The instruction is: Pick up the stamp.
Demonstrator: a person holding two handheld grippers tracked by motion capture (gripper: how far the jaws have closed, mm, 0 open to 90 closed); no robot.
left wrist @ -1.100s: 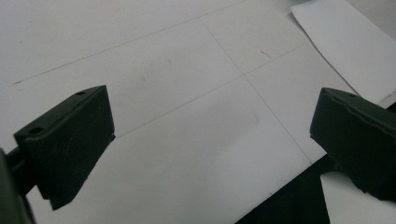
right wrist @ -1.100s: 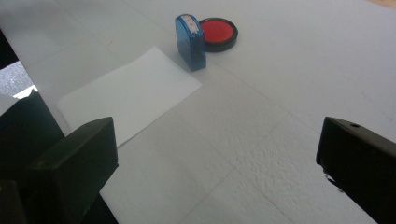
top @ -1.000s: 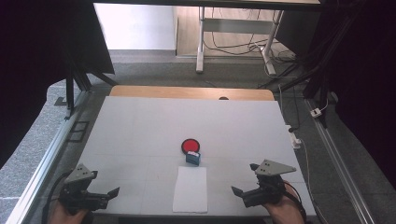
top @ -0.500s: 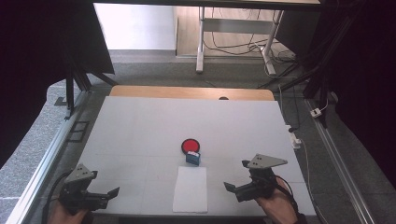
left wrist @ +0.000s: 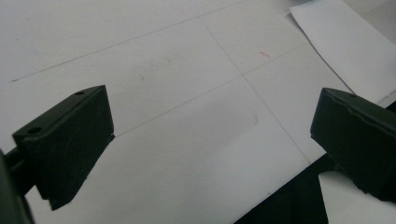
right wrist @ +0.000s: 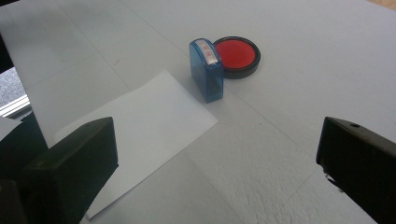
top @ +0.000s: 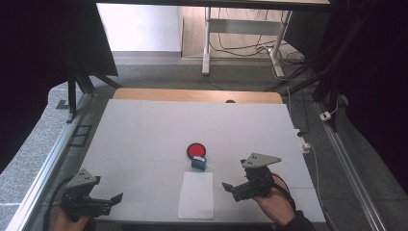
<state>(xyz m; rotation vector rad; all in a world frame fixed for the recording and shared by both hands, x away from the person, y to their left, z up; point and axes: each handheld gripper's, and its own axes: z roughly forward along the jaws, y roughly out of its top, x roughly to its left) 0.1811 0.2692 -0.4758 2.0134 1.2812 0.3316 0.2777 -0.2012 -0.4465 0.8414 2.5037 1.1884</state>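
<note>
A blue stamp stands upright at the far end of a white sheet of paper. Just beyond it lies a round red ink pad in a black case. My right gripper hovers open right of the paper, its jaws aimed toward the stamp and apart from it. At the table's near left corner my left gripper is open over bare white surface, with the paper's corner at the upper right of its view.
The white table top has a wooden strip along its far edge. Metal rails run along both sides. Cables and a desk frame lie on the floor beyond.
My right gripper has moved left and forward toward the paper and stamp. The left gripper has stayed in place.
</note>
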